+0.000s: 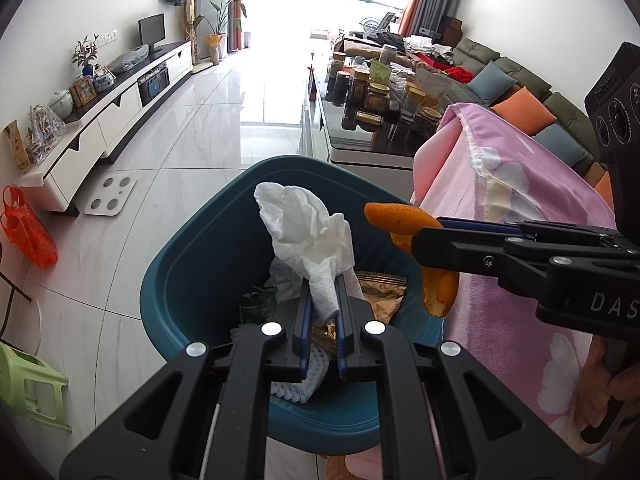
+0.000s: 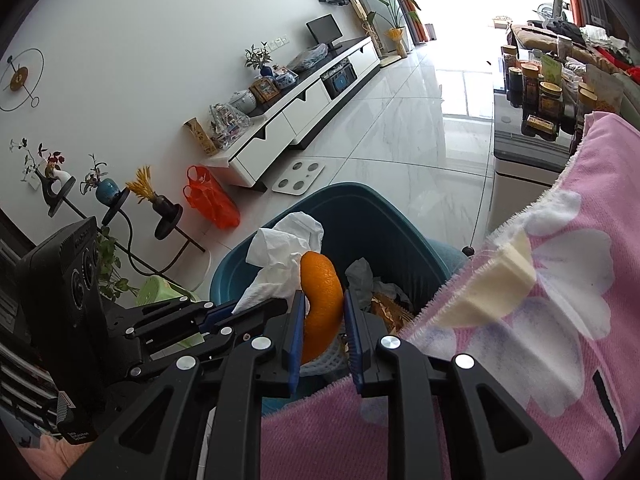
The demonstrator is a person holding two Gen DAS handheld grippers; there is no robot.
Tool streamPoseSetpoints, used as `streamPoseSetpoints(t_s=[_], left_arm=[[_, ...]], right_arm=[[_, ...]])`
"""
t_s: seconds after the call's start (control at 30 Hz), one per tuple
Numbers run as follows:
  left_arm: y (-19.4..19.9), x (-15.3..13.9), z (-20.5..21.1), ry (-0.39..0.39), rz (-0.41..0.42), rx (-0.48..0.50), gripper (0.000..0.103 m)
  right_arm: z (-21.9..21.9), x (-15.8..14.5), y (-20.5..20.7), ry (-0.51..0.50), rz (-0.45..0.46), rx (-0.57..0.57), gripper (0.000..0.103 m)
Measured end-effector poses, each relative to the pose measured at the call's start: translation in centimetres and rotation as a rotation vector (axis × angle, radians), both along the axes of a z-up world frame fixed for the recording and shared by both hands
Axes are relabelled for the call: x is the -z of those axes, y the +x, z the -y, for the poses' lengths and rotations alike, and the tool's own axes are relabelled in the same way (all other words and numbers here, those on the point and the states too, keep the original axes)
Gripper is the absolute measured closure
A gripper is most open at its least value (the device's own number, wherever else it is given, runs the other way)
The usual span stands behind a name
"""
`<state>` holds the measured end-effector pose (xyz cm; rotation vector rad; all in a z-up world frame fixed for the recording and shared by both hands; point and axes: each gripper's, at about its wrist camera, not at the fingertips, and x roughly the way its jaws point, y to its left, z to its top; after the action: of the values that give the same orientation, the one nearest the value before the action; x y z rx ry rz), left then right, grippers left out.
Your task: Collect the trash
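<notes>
A teal trash bin [image 1: 188, 256] stands on the floor under both grippers; it also shows in the right wrist view [image 2: 372, 220]. My left gripper [image 1: 323, 292] is shut on a crumpled white tissue [image 1: 304, 224] and holds it over the bin's opening. My right gripper [image 2: 323, 300] is shut on a curved orange peel [image 2: 320, 300], held at the bin's right rim; the peel shows in the left wrist view [image 1: 400, 216] too. Inside the bin lie a gold wrapper [image 1: 380, 292], white foam netting [image 1: 296, 384] and other scraps.
A pink flowered blanket [image 1: 512, 240] covers a surface right beside the bin. A coffee table [image 1: 372, 136] crowded with jars stands behind. On the floor are a white scale [image 1: 110, 196], an orange plastic bag [image 1: 28, 228] and a green stool [image 1: 28, 388]. A TV cabinet [image 1: 120, 108] lines the left wall.
</notes>
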<state>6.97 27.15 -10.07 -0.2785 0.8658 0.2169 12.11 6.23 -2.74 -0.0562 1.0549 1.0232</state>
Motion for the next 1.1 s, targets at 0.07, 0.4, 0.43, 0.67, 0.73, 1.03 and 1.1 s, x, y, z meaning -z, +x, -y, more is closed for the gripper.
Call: streamPoseSetpoints(t_s=[0.07,0.4,0.43,0.67,0.73,1.03,1.1], left_arm=[[0.0,0.2,-0.1,0.000,-0.004,-0.004,0.090],[-0.2,0.1,-0.5,0.002,0.009,-0.031,0.046],[-0.4,-0.1,-0.5,0.005,0.016,-0.035,0.037],[-3.4,-1.6,-0.4,0.016,0.102,-0.057,0.015],[-4.4,-2.5,0.0,0.023,0.143,-0.058,0.005],[-8.6,-7.0,6.6,0.152,0.314,-0.013,0.006],[-8.8,-7.7,8.5,0.169,0.341,0.000,0.006]], right_arm=[[0.0,0.0,0.1,0.003,-0.001,0.007,0.079],[1.2,-0.1,0.3,0.045,-0.001,0.032,0.070],[1.6,-0.2,0.3,0.053,0.001,0.037,0.067],[5.2,-1.6,-0.8,0.111,0.068,0.077,0.044],[6.8,-2.1,-1.4,0.125,0.104,0.093,0.035],[14.9,-4.6,-4.7,0.156,0.323,0.237,0.009],[16.8,-4.8,-5.6,0.151,0.364,0.277,0.007]])
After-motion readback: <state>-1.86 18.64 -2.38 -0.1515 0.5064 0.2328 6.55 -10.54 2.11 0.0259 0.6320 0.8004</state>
